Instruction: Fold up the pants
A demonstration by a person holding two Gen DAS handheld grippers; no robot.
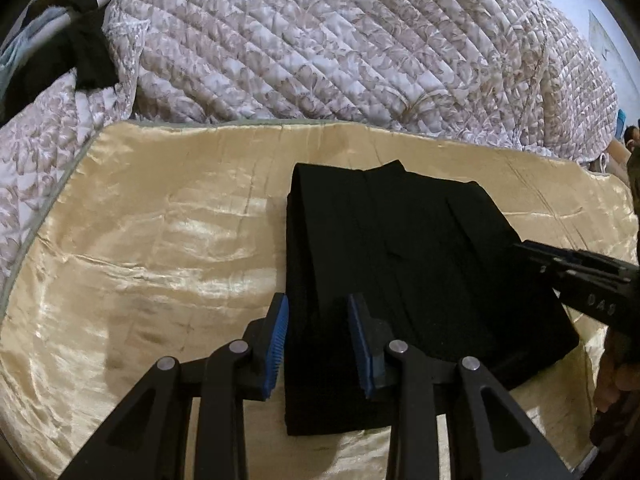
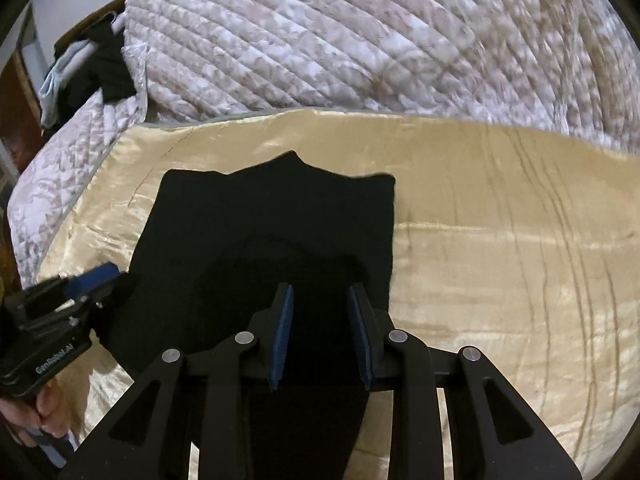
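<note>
A quilted bedspread (image 1: 340, 40) rose behind a gold satin sheet (image 1: 140, 240) on the bed. The folded black pants (image 1: 400, 260) lay at the sheet's centre, likely squared for another fold. The left gripper (image 1: 318, 344), fingers partly apart, straddled the near left edge at 6 o'clock; the right gripper (image 2: 320, 336) stood likewise over dark cloth. Whether either gripped was unclear; the near hem was cut off.

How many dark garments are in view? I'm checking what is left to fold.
2: folded black pants on the gold satin sheet; dark clothing bunched at the quilt's far left edge. More may be hidden.
</note>
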